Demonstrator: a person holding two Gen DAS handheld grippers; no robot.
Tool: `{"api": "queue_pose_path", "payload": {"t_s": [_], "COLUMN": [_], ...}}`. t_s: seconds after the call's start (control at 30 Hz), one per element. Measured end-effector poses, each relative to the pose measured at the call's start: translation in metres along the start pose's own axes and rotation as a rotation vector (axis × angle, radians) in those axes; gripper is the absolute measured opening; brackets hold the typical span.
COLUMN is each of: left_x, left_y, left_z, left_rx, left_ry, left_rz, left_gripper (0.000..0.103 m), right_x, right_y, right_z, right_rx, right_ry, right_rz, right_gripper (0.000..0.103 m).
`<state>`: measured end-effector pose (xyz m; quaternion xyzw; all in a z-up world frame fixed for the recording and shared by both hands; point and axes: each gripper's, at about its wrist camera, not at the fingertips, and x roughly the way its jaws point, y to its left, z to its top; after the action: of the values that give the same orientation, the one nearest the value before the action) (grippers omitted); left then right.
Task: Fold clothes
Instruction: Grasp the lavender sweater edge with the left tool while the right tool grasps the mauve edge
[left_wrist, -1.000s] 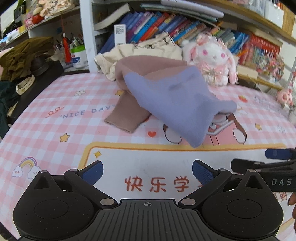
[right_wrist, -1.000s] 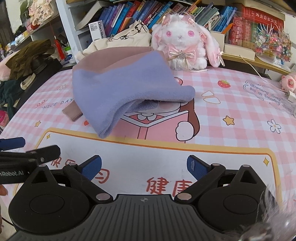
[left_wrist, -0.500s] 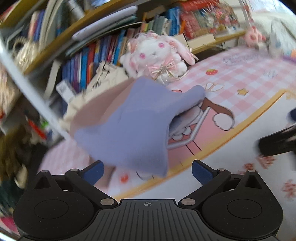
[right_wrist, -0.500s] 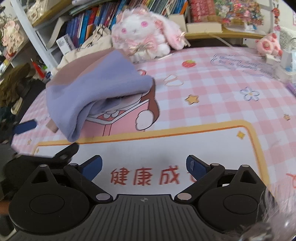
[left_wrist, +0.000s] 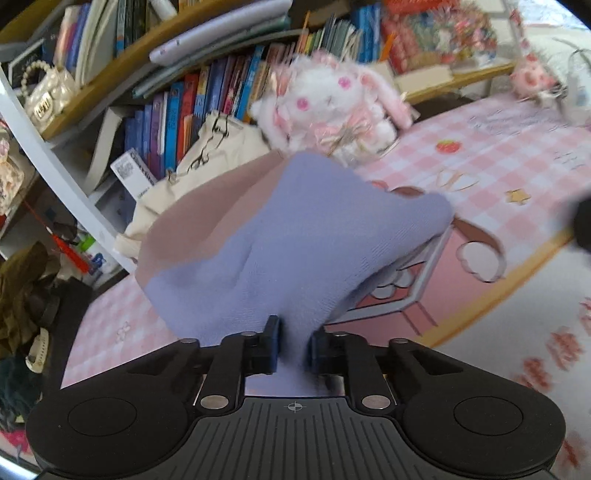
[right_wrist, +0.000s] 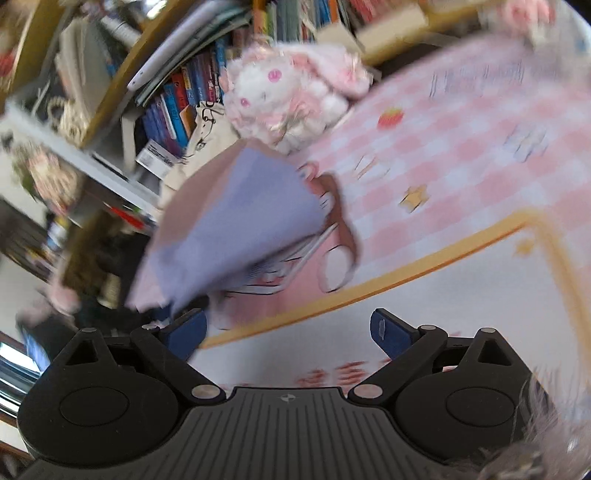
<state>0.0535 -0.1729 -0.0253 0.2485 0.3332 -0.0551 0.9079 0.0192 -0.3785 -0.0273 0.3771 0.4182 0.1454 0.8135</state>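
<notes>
A lilac and dusty-pink garment (left_wrist: 295, 236) lies bunched on the pink checked table mat (left_wrist: 509, 173). My left gripper (left_wrist: 291, 347) is shut on the garment's near lilac edge, with cloth pinched between the blue pads. In the right wrist view, which is blurred, the same garment (right_wrist: 236, 218) hangs at the left. My right gripper (right_wrist: 288, 332) is open and empty, with its left pad just under the garment's lower corner and over the white part of the mat (right_wrist: 424, 295).
A white and pink plush rabbit (left_wrist: 332, 107) sits behind the garment. A cream cloth bag (left_wrist: 207, 170) leans on a bookshelf full of books (left_wrist: 207, 99). Dark clothes (left_wrist: 22, 295) are piled at the left edge.
My left gripper moved in and shut on the garment's lilac edge; it was open before. Both views have tilted. My right gripper swung closer to the garment and stays open.
</notes>
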Motion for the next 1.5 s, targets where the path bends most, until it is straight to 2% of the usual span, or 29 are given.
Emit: {"api": "queue_pose_path", "payload": {"t_s": [0.07, 0.23, 0.27, 0.3, 0.33, 0.37, 0.43, 0.53, 0.6, 0.7, 0.8, 0.87, 0.97, 1.03, 1.07, 1.13, 1.2, 1.3, 1.37, 1.5], "left_x": [-0.018, -0.056, -0.062, -0.067, -0.073, -0.078, -0.084, -0.094, -0.109, -0.143, -0.181, -0.205, -0.236, -0.24, -0.24, -0.218, -0.188, -0.119, -0.082, -0.05], "left_y": [0.001, 0.002, 0.003, 0.003, 0.004, 0.004, 0.002, 0.001, 0.0, -0.001, 0.008, 0.028, 0.075, 0.102, 0.116, 0.132, 0.142, 0.15, 0.152, 0.173], "left_z": [-0.001, -0.009, -0.011, -0.014, -0.017, -0.02, -0.025, -0.025, -0.016, 0.007, 0.035, 0.051, 0.06, 0.053, 0.048, 0.031, 0.012, -0.039, -0.074, -0.109], "left_rx": [-0.015, -0.043, -0.057, -0.069, -0.073, -0.074, -0.045, -0.042, -0.044, 0.003, 0.02, -0.052, -0.221, -0.31, -0.353, -0.41, -0.455, -0.511, -0.542, -0.577], "left_ry": [-0.015, -0.042, -0.04, -0.039, -0.037, -0.036, -0.033, -0.044, -0.105, -0.29, -0.482, -0.588, -0.706, -0.719, -0.72, -0.632, -0.516, -0.25, -0.106, -0.012], "left_rz": [-0.019, -0.06, -0.072, -0.083, -0.089, -0.094, -0.087, -0.13, -0.181, -0.247, -0.291, -0.335, -0.409, -0.438, -0.451, -0.44, -0.418, -0.351, -0.3, -0.25], "left_gripper": [0.013, 0.012, 0.012, 0.012, 0.012, 0.012, 0.012, 0.011, 0.01, 0.009, 0.009, 0.009, 0.009, 0.009, 0.009, 0.01, 0.01, 0.01, 0.01, 0.01], "right_x": [0.015, 0.038, 0.042, 0.045, 0.046, 0.046, 0.041, 0.013, -0.011, -0.054, -0.093, -0.116, -0.141, -0.143, -0.135, -0.105, -0.065, 0.013, 0.058, 0.106], "right_y": [-0.005, -0.014, -0.016, -0.019, -0.024, -0.029, -0.032, -0.021, -0.005, 0.028, 0.081, 0.12, 0.171, 0.197, 0.204, 0.215, 0.215, 0.206, 0.202, 0.217], "right_z": [0.003, 0.006, 0.006, 0.006, 0.006, 0.006, 0.007, 0.018, 0.034, 0.07, 0.105, 0.123, 0.136, 0.14, 0.138, 0.133, 0.12, 0.084, 0.052, 0.019], "right_rx": [0.1, 0.284, 0.321, 0.358, 0.394, 0.43, 0.441, 0.335, 0.233, 0.119, -0.048, -0.154, -0.273, -0.323, -0.328, -0.322, -0.316, -0.298, -0.315, -0.355], "right_ry": [0.035, 0.064, 0.07, 0.072, 0.071, 0.071, 0.064, -0.022, -0.103, -0.241, -0.351, -0.403, -0.445, -0.432, -0.413, -0.363, -0.296, -0.136, -0.039, 0.029], "right_rz": [0.063, 0.15, 0.167, 0.171, 0.165, 0.158, 0.135, 0.201, 0.275, 0.431, 0.56, 0.64, 0.761, 0.798, 0.786, 0.728, 0.625, 0.418, 0.318, 0.261], "right_gripper": [0.097, 0.097, 0.091, 0.085, 0.073, 0.048, 0.015, 0.012, 0.012, 0.011, 0.011, 0.011, 0.011, 0.011, 0.011, 0.011, 0.011, 0.011, 0.011, 0.011]}}
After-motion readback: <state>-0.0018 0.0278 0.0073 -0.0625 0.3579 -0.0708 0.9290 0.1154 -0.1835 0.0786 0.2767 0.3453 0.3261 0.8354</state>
